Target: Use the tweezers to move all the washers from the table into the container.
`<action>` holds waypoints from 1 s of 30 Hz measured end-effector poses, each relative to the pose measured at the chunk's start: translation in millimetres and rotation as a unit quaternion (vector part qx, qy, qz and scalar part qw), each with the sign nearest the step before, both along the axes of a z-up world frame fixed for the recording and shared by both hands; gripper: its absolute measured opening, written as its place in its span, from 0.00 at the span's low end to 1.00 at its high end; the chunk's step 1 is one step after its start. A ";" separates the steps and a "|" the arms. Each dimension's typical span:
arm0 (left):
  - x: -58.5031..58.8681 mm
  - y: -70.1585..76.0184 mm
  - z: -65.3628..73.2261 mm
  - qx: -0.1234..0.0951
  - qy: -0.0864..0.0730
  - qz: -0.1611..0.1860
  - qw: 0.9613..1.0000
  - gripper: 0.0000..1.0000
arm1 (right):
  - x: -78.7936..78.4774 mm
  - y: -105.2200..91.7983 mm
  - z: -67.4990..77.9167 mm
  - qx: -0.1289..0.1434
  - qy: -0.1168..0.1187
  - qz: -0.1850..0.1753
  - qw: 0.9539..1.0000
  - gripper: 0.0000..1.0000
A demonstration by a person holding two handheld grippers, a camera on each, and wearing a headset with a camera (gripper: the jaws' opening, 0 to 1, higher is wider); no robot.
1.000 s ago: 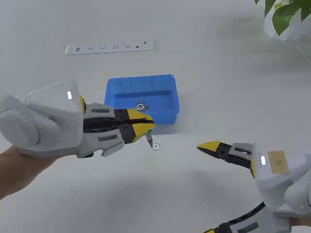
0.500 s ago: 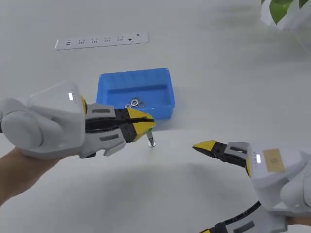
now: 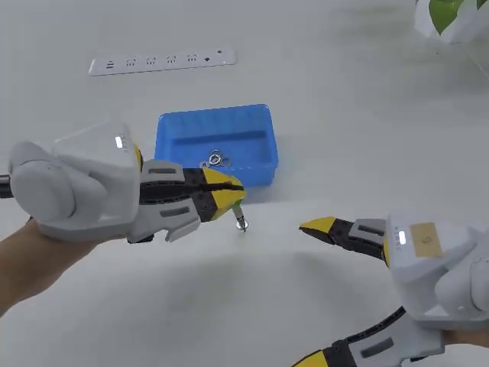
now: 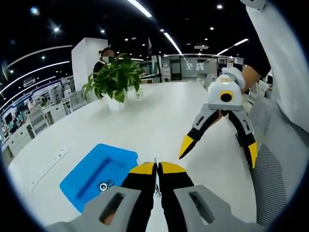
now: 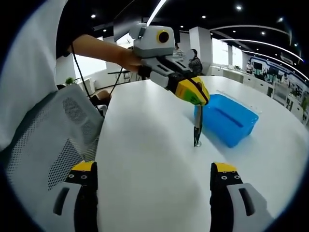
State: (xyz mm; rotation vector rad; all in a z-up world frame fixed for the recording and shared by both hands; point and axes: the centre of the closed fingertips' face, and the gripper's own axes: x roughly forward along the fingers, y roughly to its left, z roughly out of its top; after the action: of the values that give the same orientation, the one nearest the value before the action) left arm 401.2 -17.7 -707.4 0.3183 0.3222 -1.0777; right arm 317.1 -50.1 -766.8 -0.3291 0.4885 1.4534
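Note:
My left gripper (image 3: 235, 199) is shut on thin metal tweezers (image 3: 239, 215), which point down in front of the blue container (image 3: 263, 145). A small washer (image 3: 242, 225) sits at the tweezers' tip, at or just above the table; I cannot tell which. Several washers (image 3: 215, 159) lie inside the container. My right gripper (image 3: 299, 294) stands open to the right, with nothing between its jaws. The left gripper view shows the tweezers (image 4: 155, 176), the container (image 4: 82, 181) and the open right gripper (image 4: 218, 147). From the right gripper view, the tweezers (image 5: 198, 126) hang beside the container (image 5: 229, 118).
A white power strip (image 3: 160, 61) lies behind the container. A potted plant (image 3: 451, 15) stands at the far right corner. A mesh chair (image 5: 63, 145) and a person's sleeve are at the table's near side. White table (image 3: 229, 298) surrounds the grippers.
The head camera has shifted a little. The left gripper with the tweezers stays just in front of the container, and the washer at the tip has turned edge-on. The right gripper stays open.

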 end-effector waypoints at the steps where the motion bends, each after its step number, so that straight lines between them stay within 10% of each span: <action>1: 0.4 -0.4 0.0 0.000 0.001 0.000 1.000 0.06 | 3.4 1.3 0.8 0.001 0.000 -0.001 1.000 0.96; 14: 3.2 -7.9 -1.1 0.000 0.017 -0.008 1.000 0.05 | 70.2 43.4 11.0 0.020 0.000 0.037 0.999 0.51; 30: 2.3 -15.5 -2.3 0.002 0.021 -0.021 1.000 0.06 | 79.0 57.7 1.5 -0.005 -0.012 0.099 0.995 0.12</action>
State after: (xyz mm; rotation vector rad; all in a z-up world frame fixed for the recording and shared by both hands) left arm 403.5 -33.3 -709.6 0.3075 0.3569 -1.1258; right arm 396.1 7.6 -765.3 -0.4116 0.4537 1.6382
